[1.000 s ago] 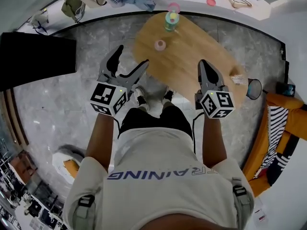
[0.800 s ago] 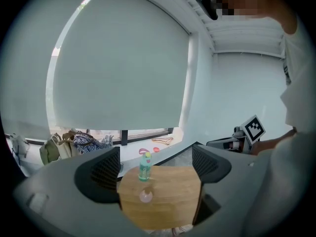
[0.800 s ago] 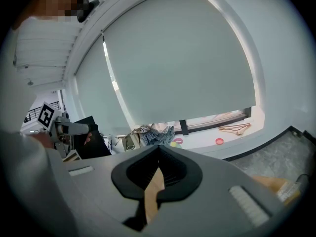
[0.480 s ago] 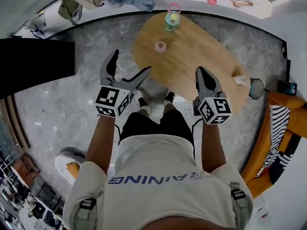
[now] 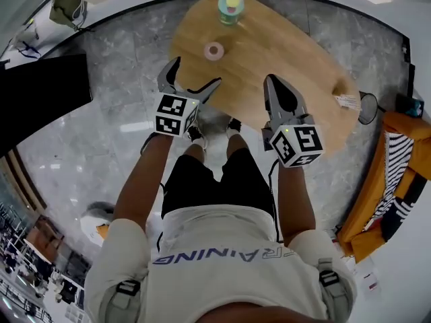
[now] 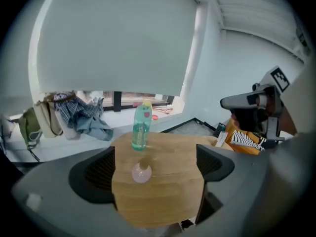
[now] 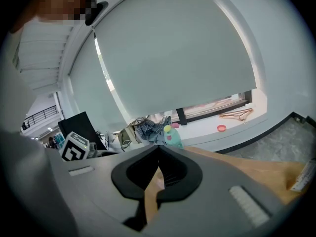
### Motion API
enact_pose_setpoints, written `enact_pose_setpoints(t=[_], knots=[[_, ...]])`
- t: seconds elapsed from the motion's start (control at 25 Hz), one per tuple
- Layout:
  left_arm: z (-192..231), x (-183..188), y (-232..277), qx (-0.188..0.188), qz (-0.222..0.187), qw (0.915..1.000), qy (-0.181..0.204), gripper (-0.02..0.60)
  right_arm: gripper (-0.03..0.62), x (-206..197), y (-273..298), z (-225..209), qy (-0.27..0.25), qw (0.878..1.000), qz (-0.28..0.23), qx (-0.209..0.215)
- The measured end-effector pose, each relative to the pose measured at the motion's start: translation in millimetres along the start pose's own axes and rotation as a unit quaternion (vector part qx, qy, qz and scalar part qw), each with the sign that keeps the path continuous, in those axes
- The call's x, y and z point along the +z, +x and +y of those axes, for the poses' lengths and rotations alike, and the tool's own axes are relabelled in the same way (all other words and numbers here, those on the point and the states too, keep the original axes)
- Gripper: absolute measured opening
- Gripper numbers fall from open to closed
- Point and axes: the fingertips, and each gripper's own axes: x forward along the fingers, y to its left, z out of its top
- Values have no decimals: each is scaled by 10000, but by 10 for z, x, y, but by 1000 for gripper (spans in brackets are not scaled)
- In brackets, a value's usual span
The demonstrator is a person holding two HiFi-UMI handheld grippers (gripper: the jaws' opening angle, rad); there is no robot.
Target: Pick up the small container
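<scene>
Container (image 5: 214, 50) sits on the oval wooden table (image 5: 289, 46) towards its left edge, bare wood all round. Left gripper (image 5: 195, 73) is spread wide and empty at the table's near-left edge. Right gripper (image 5: 272, 81) is clenched and empty over the near edge. Marble floor (image 5: 81, 147) surrounds the table.

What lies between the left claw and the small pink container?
Only bare wooden tabletop before the container, per the left gripper view; left claw open.
</scene>
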Motion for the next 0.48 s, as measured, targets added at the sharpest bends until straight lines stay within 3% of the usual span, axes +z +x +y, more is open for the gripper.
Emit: enact_pose_setpoints(t=[0.2,0.48], knots=[[132,-592,800,17,525,9986,49,495,15,-335,256,-299,47,9997,222,26],[257,-1021,1594,192,846,9957,315,495,17,-542,540,-691,61,9995,289,-74]])
